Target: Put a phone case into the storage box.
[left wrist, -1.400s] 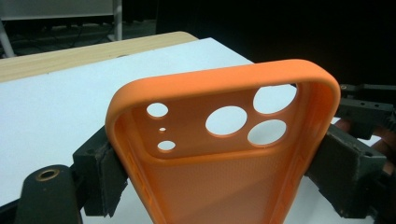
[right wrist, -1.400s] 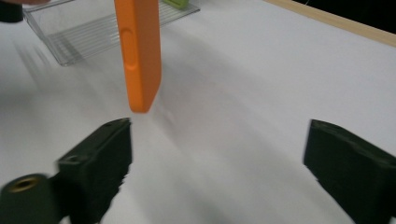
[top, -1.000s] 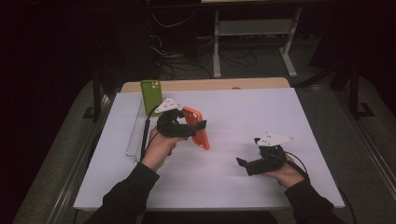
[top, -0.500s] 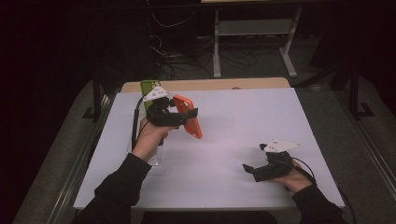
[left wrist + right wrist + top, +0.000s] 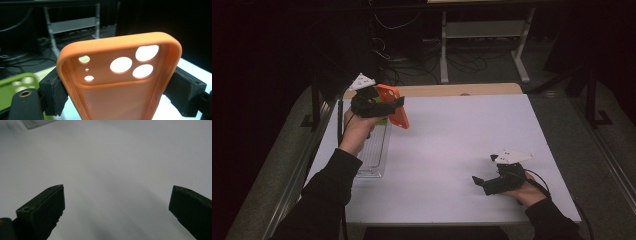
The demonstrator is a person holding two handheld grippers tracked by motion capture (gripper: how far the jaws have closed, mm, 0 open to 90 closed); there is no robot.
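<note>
- You had two phone cases in sight: one orange phone case [image 5: 117,82] and one green phone case [image 5: 15,87], the green one low behind the orange one in the left gripper view.
- One clear tray [image 5: 373,152] lay along the left edge of the white worktop [image 5: 452,150].
- You worked with two tools, one in each hand.
- Your left tool [image 5: 379,106] was raised above the tray's far end, clenched across the orange case's two long sides, with the camera holes at the top.
- Your right tool [image 5: 482,181] sat low at the worktop's near right, released, jaws wide apart over bare surface, pointing left.
</note>
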